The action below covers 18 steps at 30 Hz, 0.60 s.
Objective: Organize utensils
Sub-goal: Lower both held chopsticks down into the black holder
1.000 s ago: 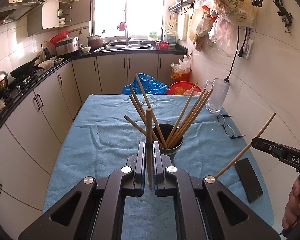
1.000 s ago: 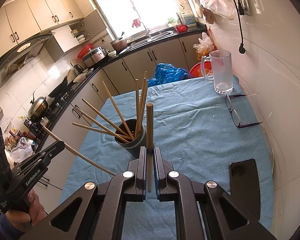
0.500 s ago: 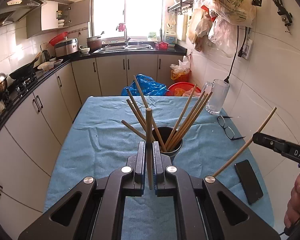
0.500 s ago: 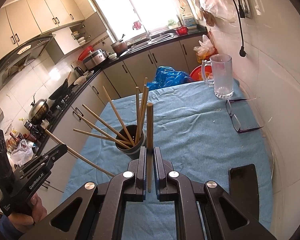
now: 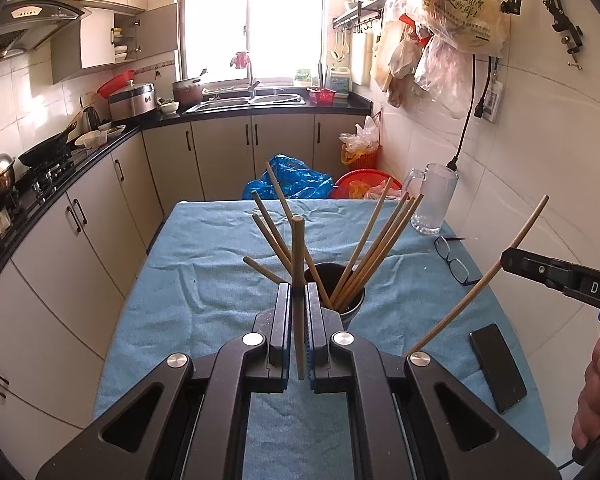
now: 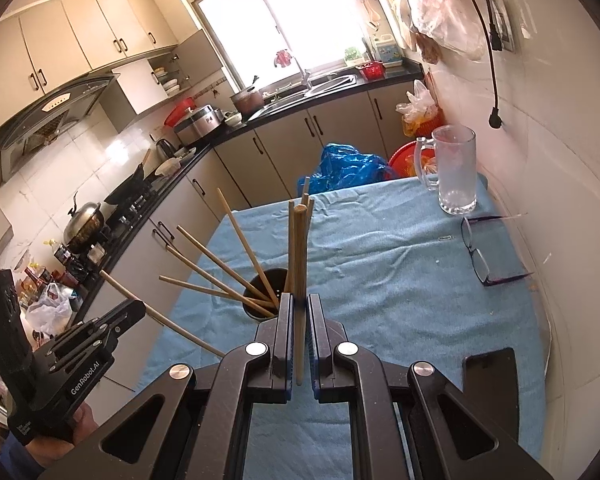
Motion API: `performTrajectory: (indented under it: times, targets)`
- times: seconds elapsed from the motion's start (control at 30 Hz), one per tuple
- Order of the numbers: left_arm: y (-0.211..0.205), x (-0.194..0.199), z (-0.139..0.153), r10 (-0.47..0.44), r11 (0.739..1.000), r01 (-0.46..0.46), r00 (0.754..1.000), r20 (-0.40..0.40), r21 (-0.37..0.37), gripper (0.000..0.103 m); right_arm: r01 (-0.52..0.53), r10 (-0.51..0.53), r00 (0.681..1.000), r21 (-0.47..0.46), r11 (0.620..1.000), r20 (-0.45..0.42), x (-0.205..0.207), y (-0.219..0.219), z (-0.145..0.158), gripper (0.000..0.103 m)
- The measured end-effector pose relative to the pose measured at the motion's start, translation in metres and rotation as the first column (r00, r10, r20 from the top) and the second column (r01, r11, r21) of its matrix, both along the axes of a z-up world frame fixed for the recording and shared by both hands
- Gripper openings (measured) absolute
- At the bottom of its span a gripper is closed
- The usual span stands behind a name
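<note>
While each chopstick stays light, stiff and smooth, it likely pivots if pinched near one end, so mid-shaft suits best. The left tongs [image 5: 299, 312] clamp one chopstick [image 5: 298, 264] upright, the right tongs [image 6: 299, 320] another [image 6: 299, 264], both near the cup [image 5: 350, 300] on the blue worktop [image 5: 204, 280]. The cup's depth is hidden behind the tongs.

Bench [image 5: 204, 272] under wrinkled matt blue cloth. Chopsticks [image 5: 374, 246] pale smooth wood, standing in a dark cup [image 5: 354, 304]. Mug [image 5: 434, 200] clear glass. Phone [image 5: 498, 366] glossy black. Left tongs [image 5: 299, 304] matt black plastic with shiny metal pivots. Wall tiles glossy white.
</note>
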<state>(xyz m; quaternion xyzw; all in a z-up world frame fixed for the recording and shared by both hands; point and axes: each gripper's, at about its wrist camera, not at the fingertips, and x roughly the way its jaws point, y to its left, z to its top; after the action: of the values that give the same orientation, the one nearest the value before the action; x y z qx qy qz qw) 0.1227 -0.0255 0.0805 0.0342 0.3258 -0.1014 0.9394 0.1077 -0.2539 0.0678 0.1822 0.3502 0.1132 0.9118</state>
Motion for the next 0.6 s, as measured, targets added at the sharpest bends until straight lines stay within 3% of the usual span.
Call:
performTrajectory:
  times: [0.33,0.6]
  targets:
    - [0.001,0.0,0.014,-0.012,1.0,0.012,0.999,0.03,-0.007,0.005,-0.013,0.013,0.999,-0.007,1.0,0.03,0.007,0.003,0.015,0.007]
    - [0.015,0.014,0.043,-0.007,0.997,0.01,0.999,0.04,-0.073,0.005,-0.016,0.017,0.997,-0.017,1.0,0.073,0.015,0.005,0.035,0.007]
